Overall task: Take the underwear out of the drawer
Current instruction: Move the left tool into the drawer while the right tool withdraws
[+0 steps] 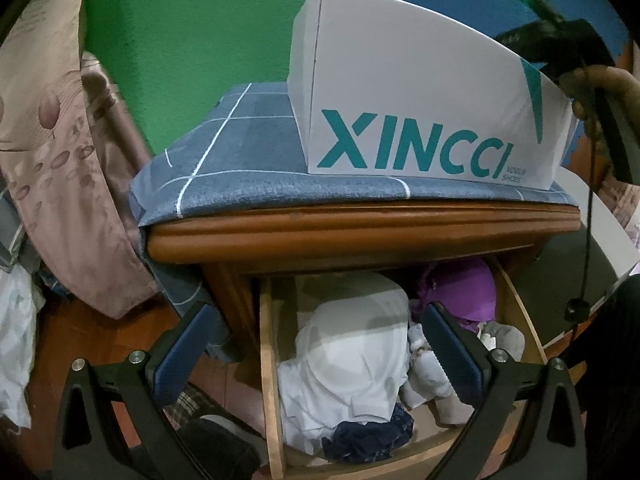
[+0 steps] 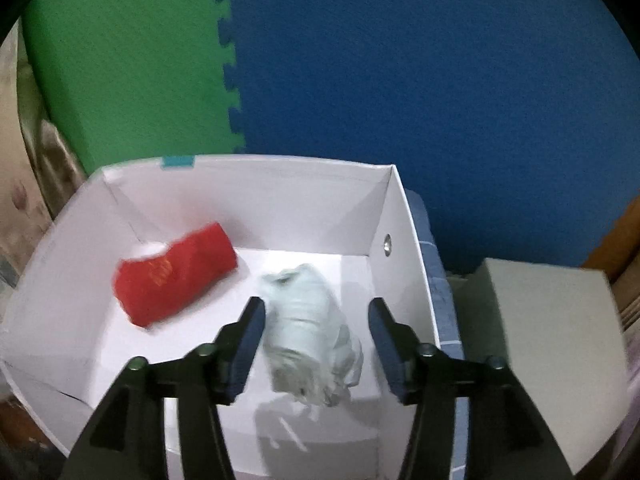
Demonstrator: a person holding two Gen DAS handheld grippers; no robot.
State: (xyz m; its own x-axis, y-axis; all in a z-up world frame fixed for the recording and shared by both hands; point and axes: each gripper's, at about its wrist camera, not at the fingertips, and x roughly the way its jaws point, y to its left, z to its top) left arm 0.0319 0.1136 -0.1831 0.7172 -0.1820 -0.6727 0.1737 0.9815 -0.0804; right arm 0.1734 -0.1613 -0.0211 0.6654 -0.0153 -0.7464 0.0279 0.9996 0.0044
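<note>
In the left wrist view a wooden drawer (image 1: 269, 360) stands pulled out under the cabinet top. It holds a white garment (image 1: 352, 360), a purple one (image 1: 468, 288), a grey piece (image 1: 504, 338) and a navy piece (image 1: 368, 436). My left gripper (image 1: 318, 312) hangs open above the drawer with nothing in it. In the right wrist view a white shoe box (image 2: 60, 280) holds a rolled red garment (image 2: 176, 272). A pale crumpled garment (image 2: 308, 332), blurred, sits between the parted fingers of my right gripper (image 2: 316, 308). The right pad stands clear of it.
The shoe box (image 1: 400, 80) sits on a blue checked cloth (image 1: 240, 160) over the cabinet top. Pink floral fabric (image 1: 60, 140) hangs at the left. A hand (image 1: 600, 88) and a black cable (image 1: 588, 220) are at the right. A beige box (image 2: 552, 340) stands beside the shoe box.
</note>
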